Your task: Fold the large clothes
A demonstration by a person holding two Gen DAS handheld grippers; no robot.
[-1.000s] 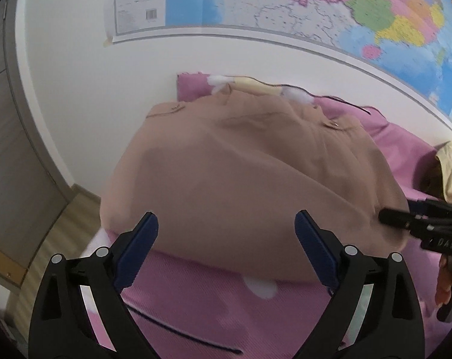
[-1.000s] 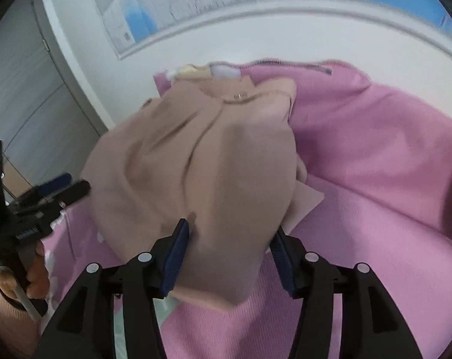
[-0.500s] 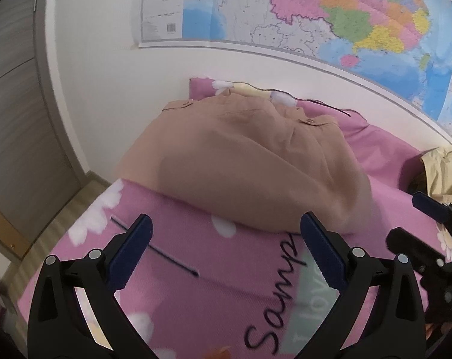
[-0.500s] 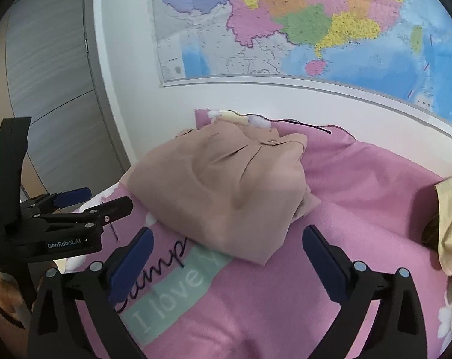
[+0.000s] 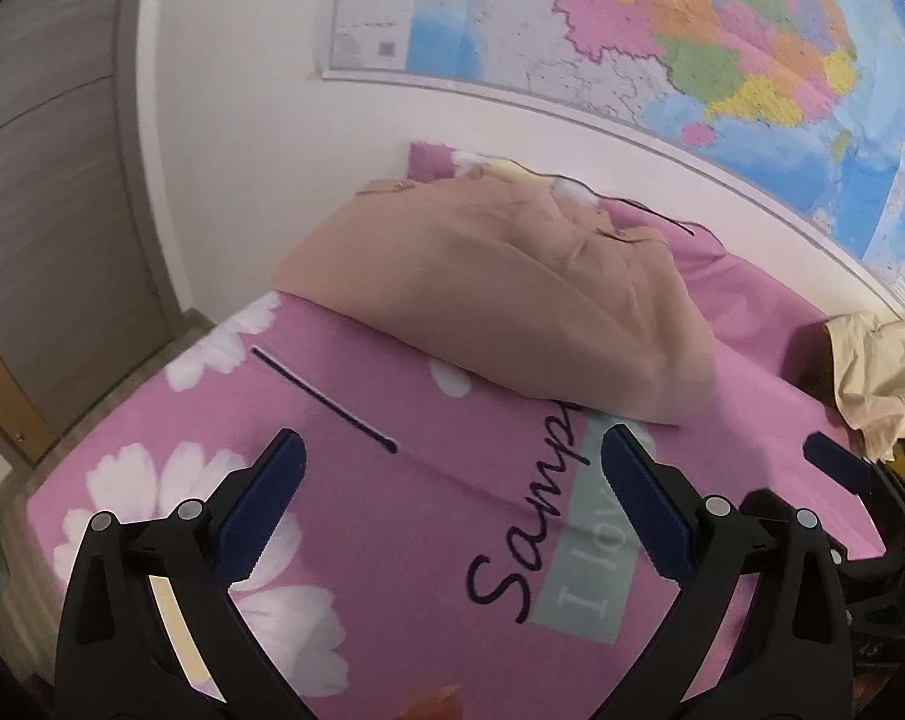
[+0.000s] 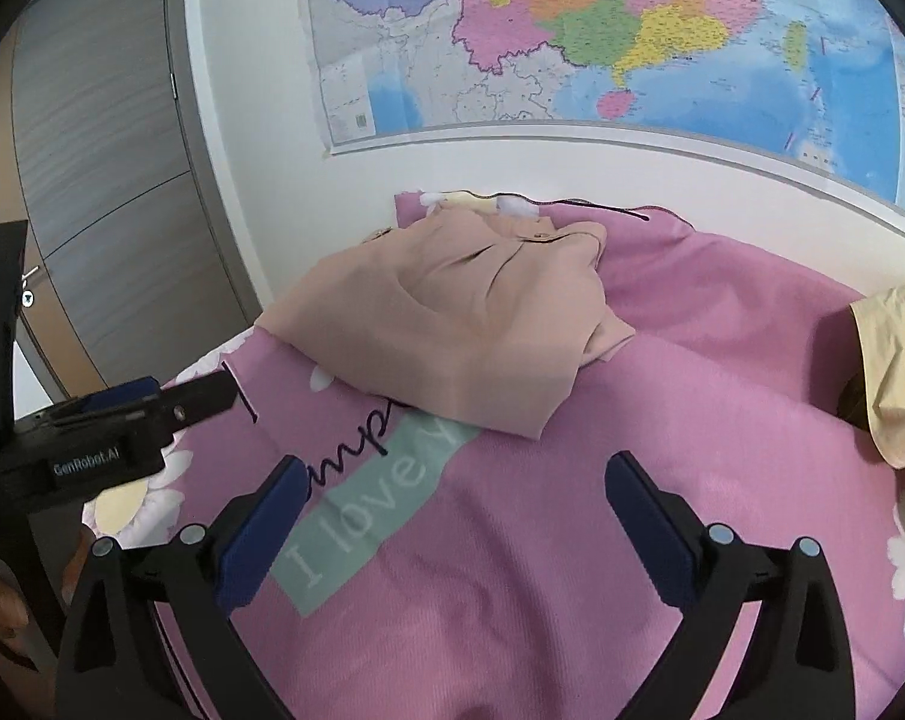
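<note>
Both views bright, soft even light, source not visible. No hard shadows: only a faint one under the near edge of the garment [image 5: 500,300] on the sheet [image 5: 392,510], and a darker pocket beside the yellow cloth [image 6: 896,360]. Slight washed, hazy contrast. Left view a bit soft, print on the map [image 5: 662,30] smeared; right view crisper, sheet lettering readable. Heavy fisheye: map border and wall line bow, door [image 6: 104,180] curves, black vignette in all corners. Near fingers [image 6: 260,540] sharp enough, no glare.
</note>
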